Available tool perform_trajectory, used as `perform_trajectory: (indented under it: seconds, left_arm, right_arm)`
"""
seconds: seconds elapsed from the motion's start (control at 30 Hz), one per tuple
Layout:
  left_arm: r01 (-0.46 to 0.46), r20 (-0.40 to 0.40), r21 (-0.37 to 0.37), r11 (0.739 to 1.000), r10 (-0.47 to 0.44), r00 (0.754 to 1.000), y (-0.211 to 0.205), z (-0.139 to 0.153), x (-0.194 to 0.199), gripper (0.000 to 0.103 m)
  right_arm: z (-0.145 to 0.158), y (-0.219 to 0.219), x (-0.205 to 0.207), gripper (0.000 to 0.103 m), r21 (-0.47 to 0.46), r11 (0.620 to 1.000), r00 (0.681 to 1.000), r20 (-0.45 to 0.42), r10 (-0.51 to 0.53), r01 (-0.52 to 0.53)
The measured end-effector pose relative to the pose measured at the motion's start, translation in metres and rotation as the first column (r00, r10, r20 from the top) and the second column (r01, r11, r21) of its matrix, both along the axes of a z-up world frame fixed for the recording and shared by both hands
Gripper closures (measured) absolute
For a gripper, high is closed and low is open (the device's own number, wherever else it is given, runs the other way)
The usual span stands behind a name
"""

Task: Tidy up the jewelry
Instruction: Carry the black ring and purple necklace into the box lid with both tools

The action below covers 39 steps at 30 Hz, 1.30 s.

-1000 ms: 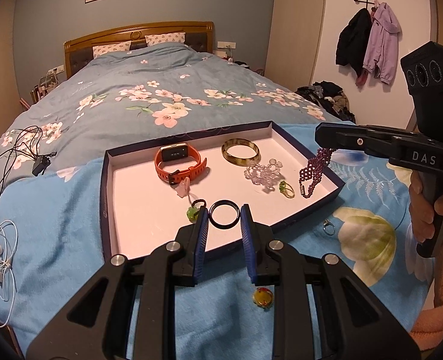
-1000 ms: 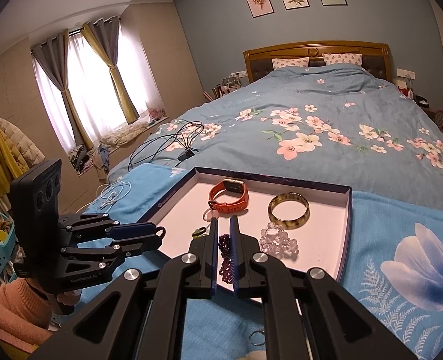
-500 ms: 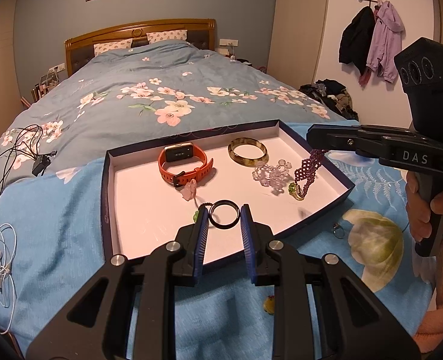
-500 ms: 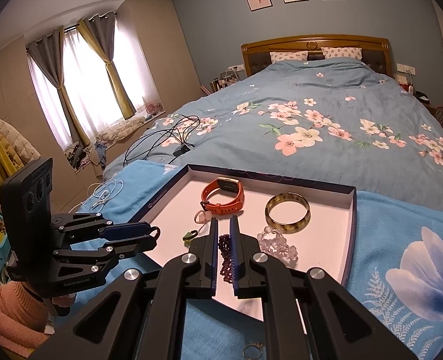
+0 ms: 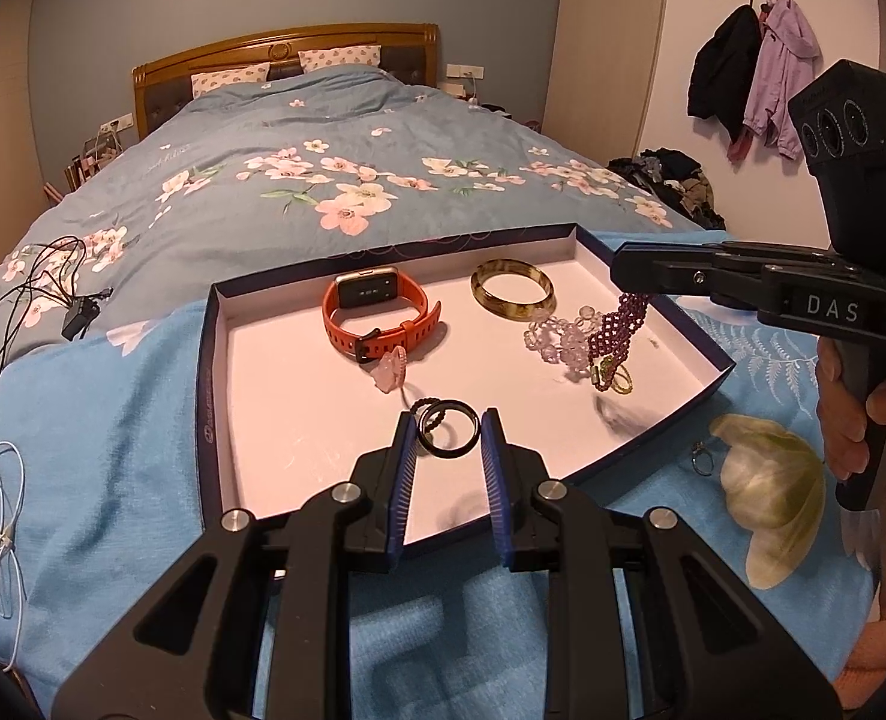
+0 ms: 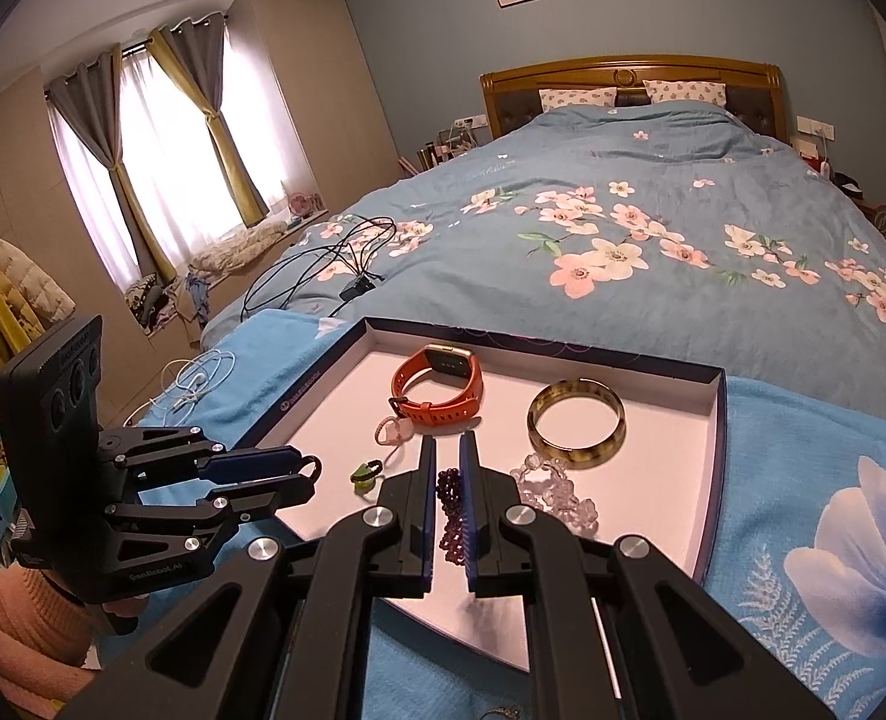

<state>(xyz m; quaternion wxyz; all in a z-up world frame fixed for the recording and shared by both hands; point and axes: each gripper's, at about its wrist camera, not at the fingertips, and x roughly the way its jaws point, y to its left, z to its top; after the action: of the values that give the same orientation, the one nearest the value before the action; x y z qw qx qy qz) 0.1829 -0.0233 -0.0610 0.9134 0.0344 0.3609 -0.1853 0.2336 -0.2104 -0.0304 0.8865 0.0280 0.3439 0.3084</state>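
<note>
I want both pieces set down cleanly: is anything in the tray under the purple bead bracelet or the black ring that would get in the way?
Yes. The purple bead bracelet in the right claw hangs over the clear bead bracelet and a green ring. The black ring in the left claw overlaps a small dark cord loop in this view; bare tray floor lies to its left.

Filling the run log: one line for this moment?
left hand-held gripper: shut on black ring | right hand-held gripper: shut on purple bead bracelet | both over tray | silver ring outside tray

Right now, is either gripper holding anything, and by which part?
Left gripper clamps a black ring by its opposite outer edges. Right gripper pinches the purple bead bracelet at its upper end; the rest dangles into the tray.
</note>
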Motion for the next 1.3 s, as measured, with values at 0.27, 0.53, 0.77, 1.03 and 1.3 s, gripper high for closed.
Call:
perform_trajectory:
  seconds: [0.27,0.53,0.77,1.03,1.3]
  left_arm:
    - [-0.001,-0.014,0.007,1.000,0.001,1.000,-0.002,-0.005,0.006,0.081]
    - [-0.003,-0.029,0.010,1.000,0.004,1.000,-0.003,-0.010,0.011,0.081]
    - [-0.005,-0.045,0.016,1.000,0.006,0.999,-0.004,-0.016,0.015,0.081]
    - [-0.007,-0.074,0.006,1.000,0.007,0.997,-0.002,-0.023,0.021,0.081]
    - [-0.013,-0.104,-0.002,1.000,0.012,0.995,-0.002,-0.030,0.026,0.081]
  right_arm:
    - [-0.007,0.000,0.007,0.097,0.002,1.000,1.000,-0.022,-0.004,0.004]
    - [-0.013,0.000,0.013,0.097,-0.010,1.000,0.999,-0.033,-0.010,0.009]
    - [-0.019,-0.004,0.017,0.097,-0.021,0.999,0.999,-0.045,-0.025,0.024]
    - [-0.024,-0.008,0.020,0.097,-0.049,0.998,0.997,-0.051,-0.051,0.049]
    - [-0.030,-0.011,0.022,0.094,-0.069,0.995,0.995,-0.059,-0.074,0.070]
